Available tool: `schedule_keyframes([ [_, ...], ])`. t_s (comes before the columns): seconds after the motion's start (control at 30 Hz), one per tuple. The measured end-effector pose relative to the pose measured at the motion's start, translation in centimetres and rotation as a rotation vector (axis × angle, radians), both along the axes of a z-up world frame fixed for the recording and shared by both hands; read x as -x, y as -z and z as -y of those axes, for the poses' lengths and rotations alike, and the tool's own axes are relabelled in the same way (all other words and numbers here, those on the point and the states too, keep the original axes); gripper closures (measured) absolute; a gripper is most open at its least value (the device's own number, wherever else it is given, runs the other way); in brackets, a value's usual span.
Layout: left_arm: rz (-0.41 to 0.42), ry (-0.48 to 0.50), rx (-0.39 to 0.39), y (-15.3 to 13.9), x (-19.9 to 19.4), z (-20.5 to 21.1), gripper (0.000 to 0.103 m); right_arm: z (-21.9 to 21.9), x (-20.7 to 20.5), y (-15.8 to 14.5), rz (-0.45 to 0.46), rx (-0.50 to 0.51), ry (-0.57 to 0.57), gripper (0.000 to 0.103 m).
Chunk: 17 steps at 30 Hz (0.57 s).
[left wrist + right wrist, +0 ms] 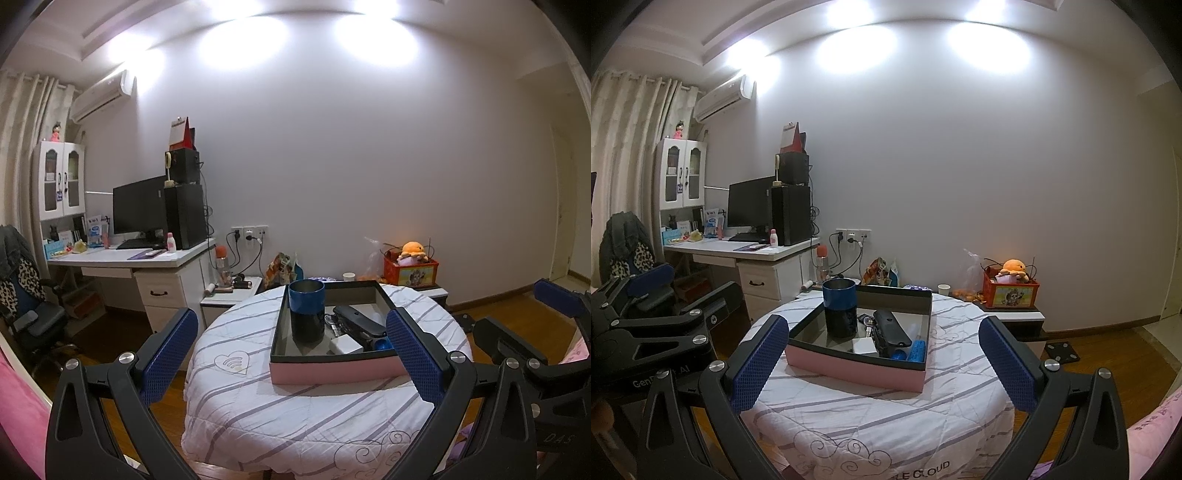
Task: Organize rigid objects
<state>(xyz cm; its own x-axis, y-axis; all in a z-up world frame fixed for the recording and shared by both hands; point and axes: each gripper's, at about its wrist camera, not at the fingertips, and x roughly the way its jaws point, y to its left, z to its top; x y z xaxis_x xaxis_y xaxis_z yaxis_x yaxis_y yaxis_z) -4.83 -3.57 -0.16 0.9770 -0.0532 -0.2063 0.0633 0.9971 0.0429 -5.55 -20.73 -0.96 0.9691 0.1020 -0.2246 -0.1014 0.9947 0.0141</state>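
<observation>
Ahead of both hand-held grippers stands a round desk (258,417) draped in a white quilted cover with grey stripes, a heart stitched into it on the left hand-held gripper's side. The left hand-held gripper (291,350) hangs above the desk's near edge with its blue-padded fingers (170,354) spread wide and nothing between them. The right hand-held gripper (882,363) hovers the same way, its fingers (759,363) equally far apart and empty (each gripper also shows at the edge of the other's view).

On the cover, just beyond the fingertips, sits a shallow pink box (332,369) with a dark rim and lining. From the left gripper it lies straight ahead, its right front corner behind the right finger; from the right gripper it lies ahead and slightly left, turned at an angle.

In the box's left part a cylindrical tumbler (306,312) stands upright, blue above and black below, with a metal inside. To its right lies a long black case (892,326), resting across smaller items. In front of that, near the box's front wall, sits a small white charger block (864,346). A blue ribbed piece (916,350) lies by the right wall, with a small blue round cap (898,355) beside it. Tiny metal bits behind the charger are too small to name.
</observation>
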Motion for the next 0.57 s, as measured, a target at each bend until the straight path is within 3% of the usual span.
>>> schedule_keyframes([
  [0.57,-0.009,-0.004,-0.008,0.48,-0.43,0.3,0.0,-0.26,0.3,0.14,-0.012,0.004,0.0,0.0],
])
